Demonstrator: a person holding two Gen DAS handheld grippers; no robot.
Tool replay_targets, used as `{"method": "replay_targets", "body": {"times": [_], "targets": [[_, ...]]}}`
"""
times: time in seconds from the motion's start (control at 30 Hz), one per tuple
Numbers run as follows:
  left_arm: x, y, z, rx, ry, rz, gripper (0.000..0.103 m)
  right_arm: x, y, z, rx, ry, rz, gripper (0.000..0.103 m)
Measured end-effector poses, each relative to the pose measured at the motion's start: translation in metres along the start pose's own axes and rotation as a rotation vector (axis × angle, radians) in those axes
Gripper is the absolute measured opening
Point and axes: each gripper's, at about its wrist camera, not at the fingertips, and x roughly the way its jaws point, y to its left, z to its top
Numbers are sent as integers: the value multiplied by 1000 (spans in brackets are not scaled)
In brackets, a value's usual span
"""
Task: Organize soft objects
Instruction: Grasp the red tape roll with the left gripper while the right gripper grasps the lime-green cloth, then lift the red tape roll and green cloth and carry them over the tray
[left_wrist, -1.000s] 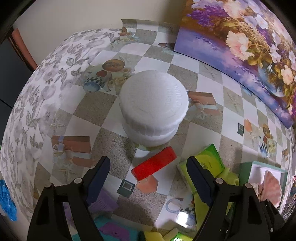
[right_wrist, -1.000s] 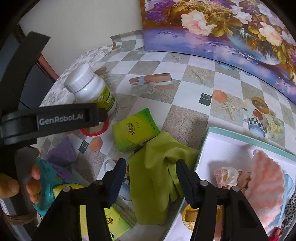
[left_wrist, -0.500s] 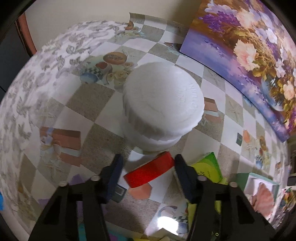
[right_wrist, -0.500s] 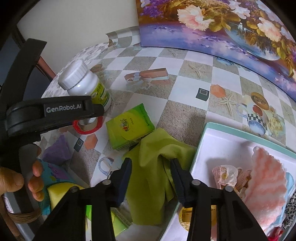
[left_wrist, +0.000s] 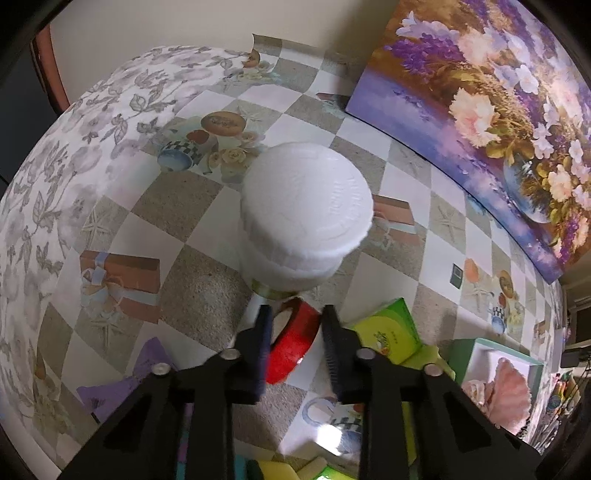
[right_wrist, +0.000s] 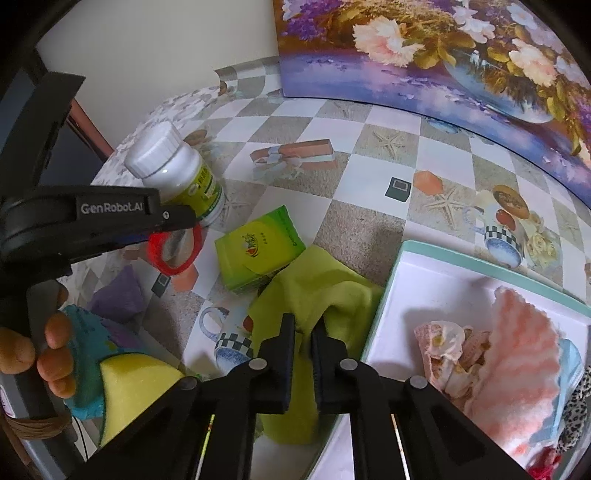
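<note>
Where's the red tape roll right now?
In the left wrist view, the red tape roll sits low at centre between the left claw fingers, just below the white-capped bottle and left of the green tissue pack.

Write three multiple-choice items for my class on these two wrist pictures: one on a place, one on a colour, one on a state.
1. Where does the pink ruffled cloth lie?
A. in the white tray
B. under the bottle
C. on the painting

2. What colour is the tape roll between the left claw's fingers?
A. blue
B. red
C. white

3. How is the right claw?
A. wide open
B. shut on the green cloth
C. shut on a sponge

Key: 1 A, the cloth sits inside the tray's rim; 2 B, the roll is plainly red; 3 B, its fingers pinch a fold of green cloth.
</note>
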Motion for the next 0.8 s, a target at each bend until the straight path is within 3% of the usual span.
{"method": "replay_targets", "body": {"times": [0.5,0.8], "targets": [[8,-2,-10,23,35,52,18,-11,-5,-2,21,-6,19,8],[-2,-2,-13,28,21,37,17,-24,-10,-6,39,-28,29,6]]}}
